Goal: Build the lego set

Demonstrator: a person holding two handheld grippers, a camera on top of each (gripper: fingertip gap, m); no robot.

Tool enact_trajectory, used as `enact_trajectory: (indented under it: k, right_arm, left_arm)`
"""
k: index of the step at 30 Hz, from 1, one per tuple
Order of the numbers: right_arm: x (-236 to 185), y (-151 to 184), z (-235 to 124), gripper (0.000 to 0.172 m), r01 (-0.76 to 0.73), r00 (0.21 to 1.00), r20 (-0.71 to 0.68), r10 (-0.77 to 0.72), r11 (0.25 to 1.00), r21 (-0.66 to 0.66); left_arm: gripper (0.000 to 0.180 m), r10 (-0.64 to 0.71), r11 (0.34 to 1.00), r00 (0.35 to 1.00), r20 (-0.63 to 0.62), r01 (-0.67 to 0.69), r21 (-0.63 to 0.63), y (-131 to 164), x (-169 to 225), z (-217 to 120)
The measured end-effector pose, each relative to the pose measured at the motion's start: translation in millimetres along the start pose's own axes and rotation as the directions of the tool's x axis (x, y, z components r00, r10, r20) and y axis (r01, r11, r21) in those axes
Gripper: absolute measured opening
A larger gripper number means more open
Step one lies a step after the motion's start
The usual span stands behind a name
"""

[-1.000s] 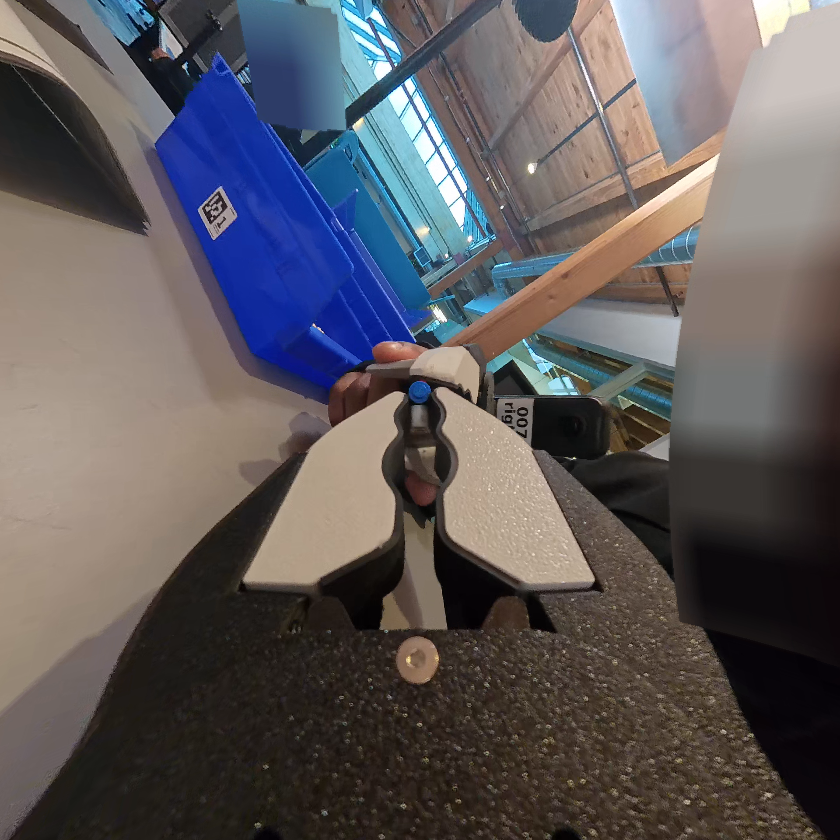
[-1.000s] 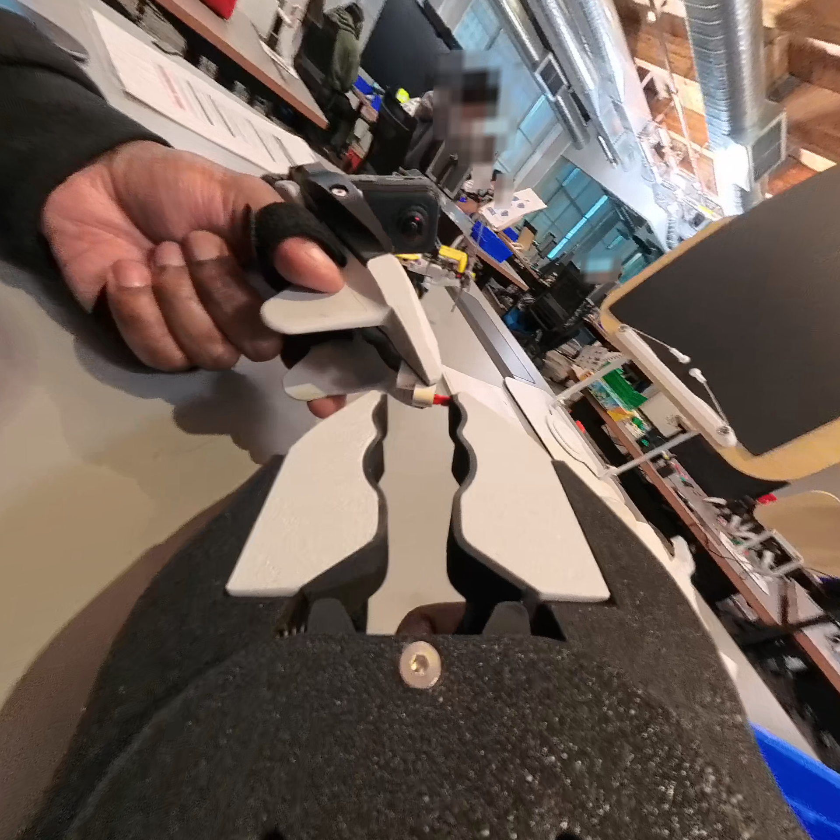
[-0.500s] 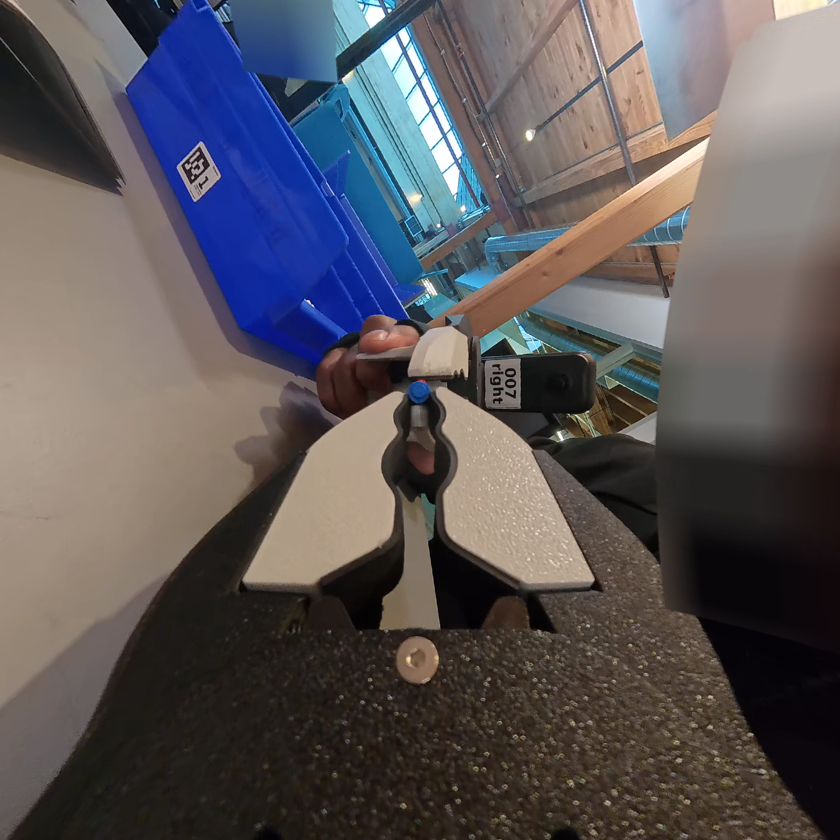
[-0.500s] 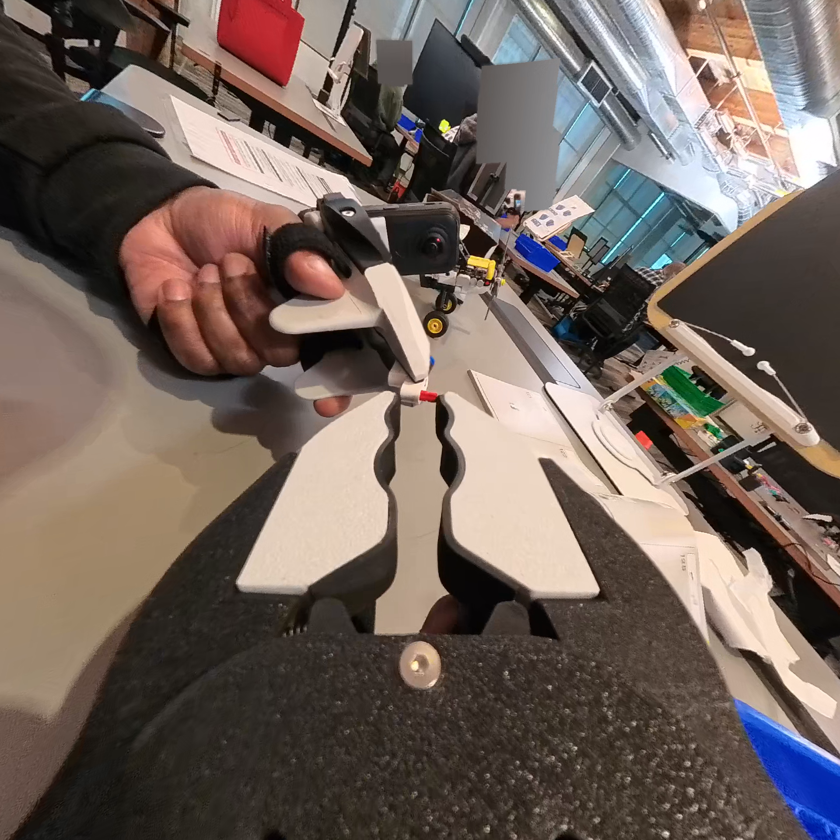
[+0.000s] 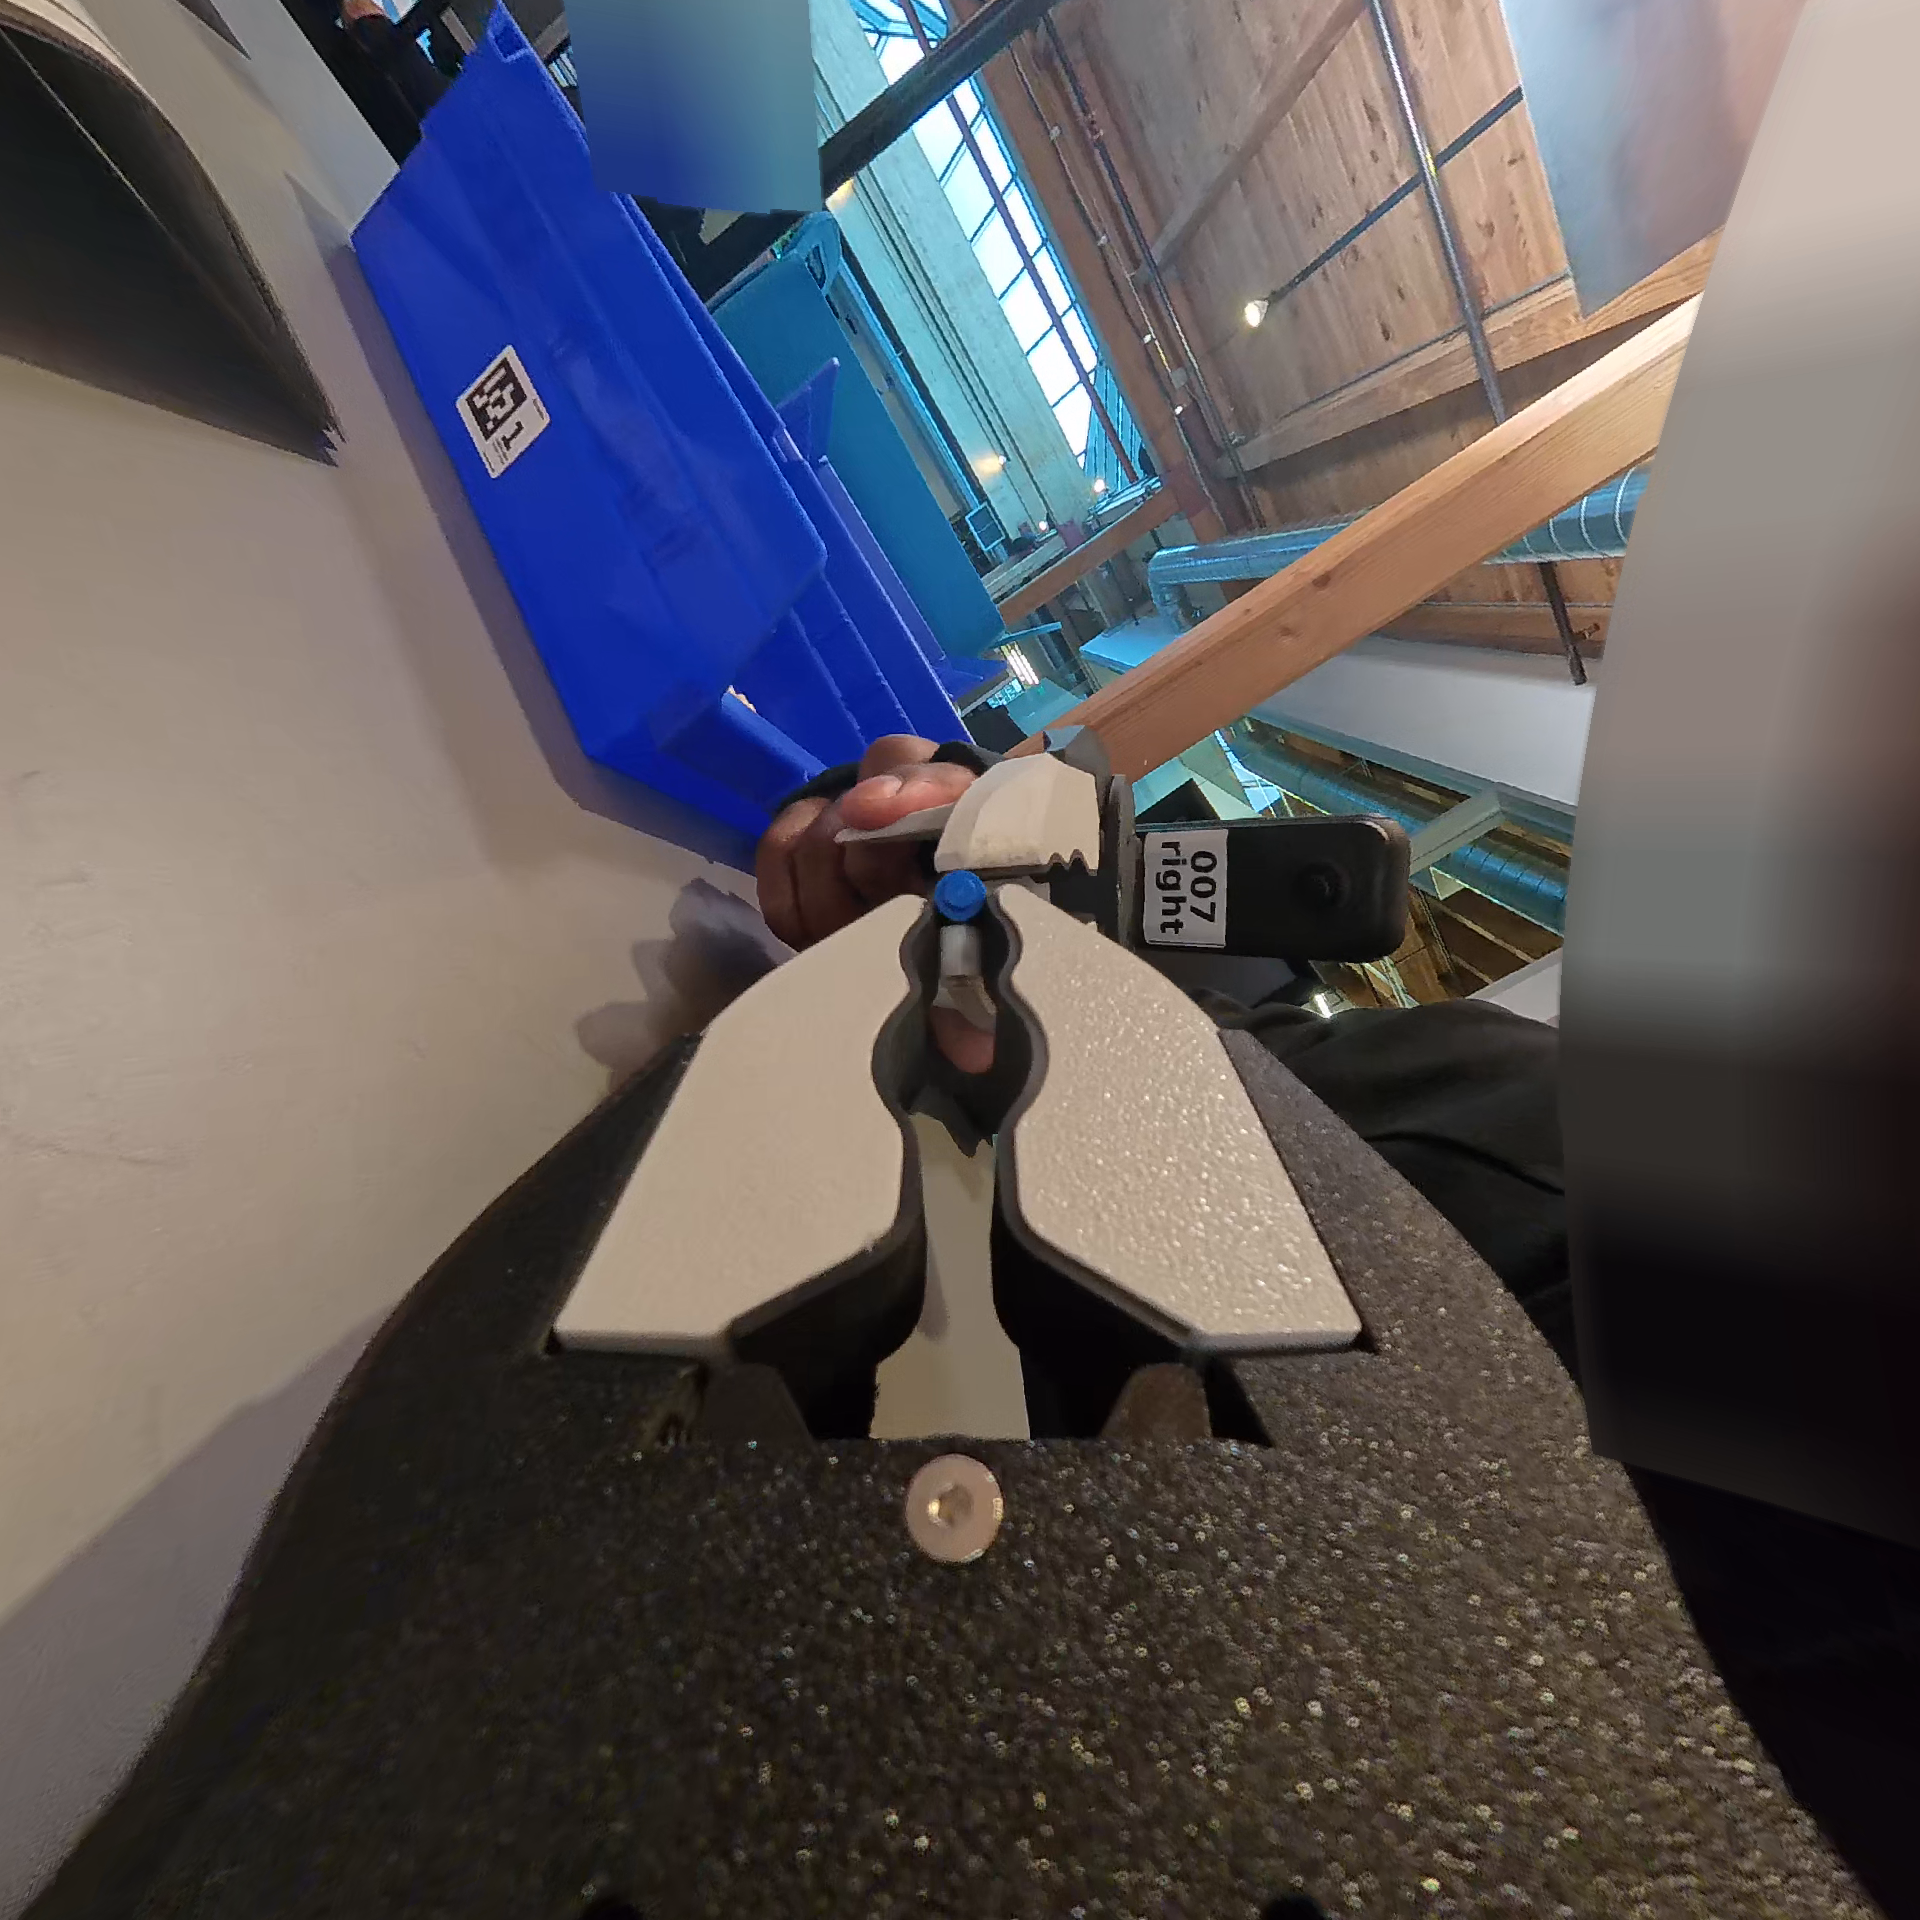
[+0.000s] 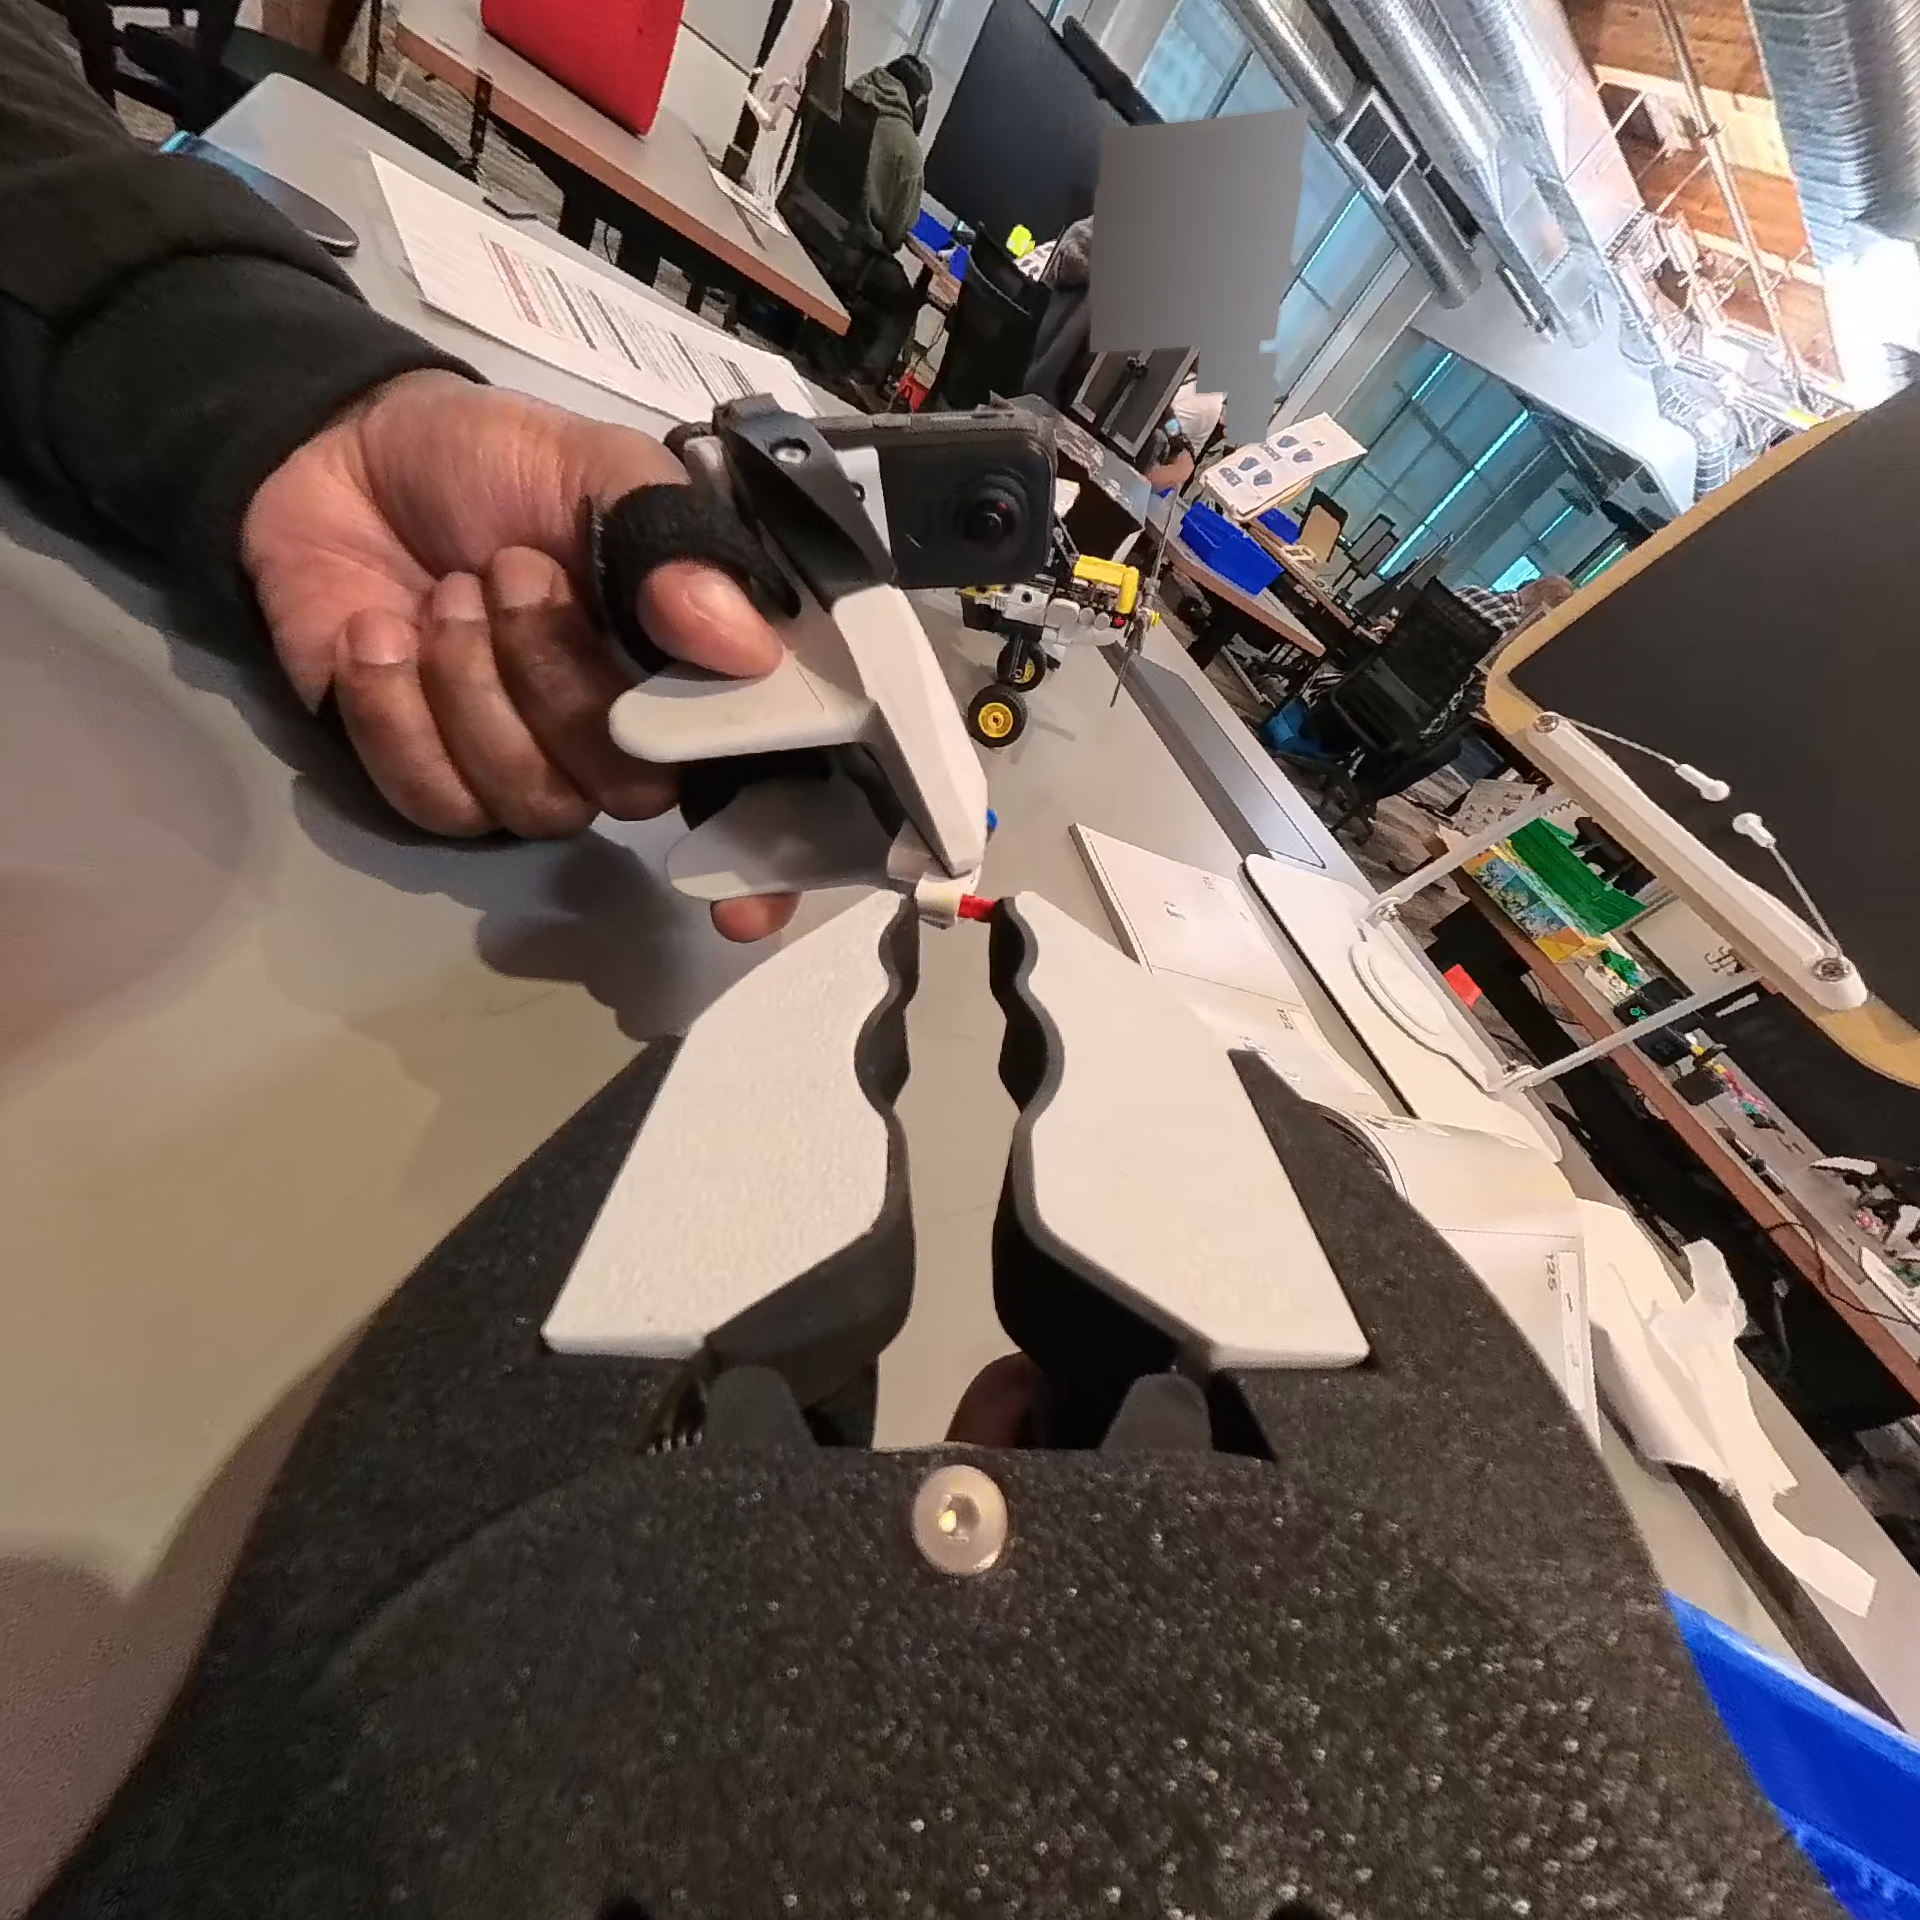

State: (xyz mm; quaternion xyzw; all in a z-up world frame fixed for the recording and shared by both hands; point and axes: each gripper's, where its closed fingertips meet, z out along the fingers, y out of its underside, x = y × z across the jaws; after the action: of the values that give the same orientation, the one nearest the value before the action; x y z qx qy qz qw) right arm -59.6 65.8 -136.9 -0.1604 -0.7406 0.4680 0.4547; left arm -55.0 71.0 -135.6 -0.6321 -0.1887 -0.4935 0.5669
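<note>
Two grippers share one small white piece point(image 6: 938, 902) with a red pin and a blue cap. The left hand-held gripper point(image 5: 958, 914) is nearly shut, clamping it. The right hand-held gripper point(image 6: 951, 914) has its tips narrowly apart, pinching the piece's white and red ends. The piece is held above the grey surface point(image 6: 312, 1039), with a blue bin point(image 5: 623, 468) nearby.

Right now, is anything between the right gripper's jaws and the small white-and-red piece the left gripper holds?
Nothing visible. The white-and-red piece already sits between the right gripper jaw tips, white end at one tip, red end at the other. The left gripper pinches it from above, clear of that gap.
</note>
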Motion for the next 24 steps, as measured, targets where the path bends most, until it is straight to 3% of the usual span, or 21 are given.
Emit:
enact_trajectory:
  k: [13,24]
  right_arm:
    - [-2,0,4,0.008,0.071,0.997,-0.032,-0.073,0.997,-0.039]
    - [2,-9,3,0.008,0.038,0.995,-0.093,-0.035,0.999,0.032]
  left_arm:
    - [0.008,-0.009,1.000,1.000,-0.002,0.009,0.029,-5,-1,-1]
    - [0.008,-0.014,0.994,0.998,-0.066,0.021,0.109,-14,5,-5]
